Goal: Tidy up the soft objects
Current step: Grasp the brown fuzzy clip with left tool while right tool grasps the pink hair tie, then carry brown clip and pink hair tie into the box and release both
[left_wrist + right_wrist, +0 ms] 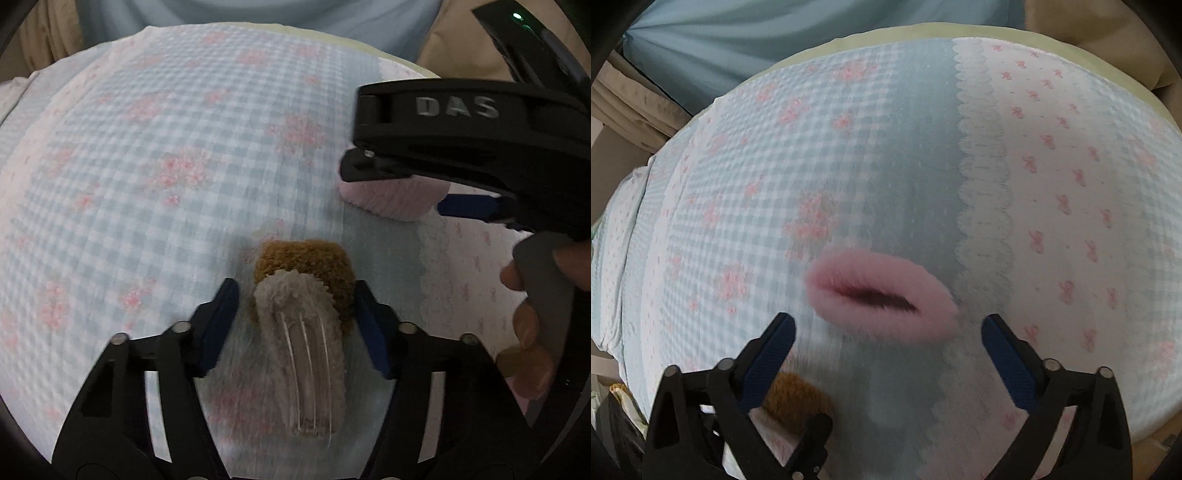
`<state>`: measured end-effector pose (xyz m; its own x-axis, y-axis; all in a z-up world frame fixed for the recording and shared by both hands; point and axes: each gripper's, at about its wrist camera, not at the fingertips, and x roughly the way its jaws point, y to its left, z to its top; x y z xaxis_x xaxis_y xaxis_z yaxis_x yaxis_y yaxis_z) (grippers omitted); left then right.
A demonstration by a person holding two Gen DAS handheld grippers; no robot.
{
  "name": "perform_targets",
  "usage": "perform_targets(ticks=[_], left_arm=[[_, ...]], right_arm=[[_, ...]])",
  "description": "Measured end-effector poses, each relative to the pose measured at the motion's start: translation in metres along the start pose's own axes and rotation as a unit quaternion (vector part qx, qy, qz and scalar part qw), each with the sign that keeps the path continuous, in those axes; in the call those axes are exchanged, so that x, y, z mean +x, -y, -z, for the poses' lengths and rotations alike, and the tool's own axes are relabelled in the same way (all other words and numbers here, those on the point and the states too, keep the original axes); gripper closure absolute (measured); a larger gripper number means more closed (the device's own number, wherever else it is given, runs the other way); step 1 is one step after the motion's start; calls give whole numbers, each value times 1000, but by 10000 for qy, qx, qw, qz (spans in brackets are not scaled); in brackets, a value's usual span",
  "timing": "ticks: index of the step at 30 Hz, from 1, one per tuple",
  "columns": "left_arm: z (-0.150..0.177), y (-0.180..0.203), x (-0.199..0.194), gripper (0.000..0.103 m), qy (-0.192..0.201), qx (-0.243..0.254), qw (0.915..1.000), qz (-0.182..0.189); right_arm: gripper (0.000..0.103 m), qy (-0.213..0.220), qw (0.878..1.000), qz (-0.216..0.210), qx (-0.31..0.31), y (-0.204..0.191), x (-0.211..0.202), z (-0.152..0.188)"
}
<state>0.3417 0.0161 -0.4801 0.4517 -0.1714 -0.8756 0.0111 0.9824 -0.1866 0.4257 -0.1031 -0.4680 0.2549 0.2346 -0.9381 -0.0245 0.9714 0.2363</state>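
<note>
1. The bed cover, checked blue with pink flowers, is spread flat and serves as the sorting surface for the soft things.
2. The brown and grey slipper lies toe-away between the fingers of the left gripper, whose jaws stand apart around it (not yet pressing, it seems).
3. The pink slipper rests on the blue stripe, just ahead of the right gripper, also spread wide, probably lined up for a grasp from above.
4. The person's right hand wraps the handle.
</note>
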Motion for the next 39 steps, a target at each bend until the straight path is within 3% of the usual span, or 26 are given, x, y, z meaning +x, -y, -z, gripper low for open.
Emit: perform_targets(ticks=[3, 9, 11, 24, 31, 39], left_arm=[[0, 2, 1, 59, 25, 39, 10000, 30], [-2, 2, -4, 65, 89, -10, 9999, 67], [-3, 2, -7, 65, 126, -23, 9999, 70], [-21, 12, -58, 66, 477, 171, 9987, 85], [-25, 29, -119, 66, 777, 336, 9964, 74], [-22, 51, -214, 66, 1158, 518, 9919, 42]], right_arm=[[37, 18, 10000, -95, 5, -2, 9, -4], [64, 95, 9998, -178, 52, 2, 9, -6], [68, 111, 9996, -229, 84, 5, 8, -5], [71, 473, 9986, -244, 4, -2, -43, 2], [71, 838, 9961, -263, -68, -10, -112, 15], [71, 1268, 9914, -312, -79, -18, -213, 43]])
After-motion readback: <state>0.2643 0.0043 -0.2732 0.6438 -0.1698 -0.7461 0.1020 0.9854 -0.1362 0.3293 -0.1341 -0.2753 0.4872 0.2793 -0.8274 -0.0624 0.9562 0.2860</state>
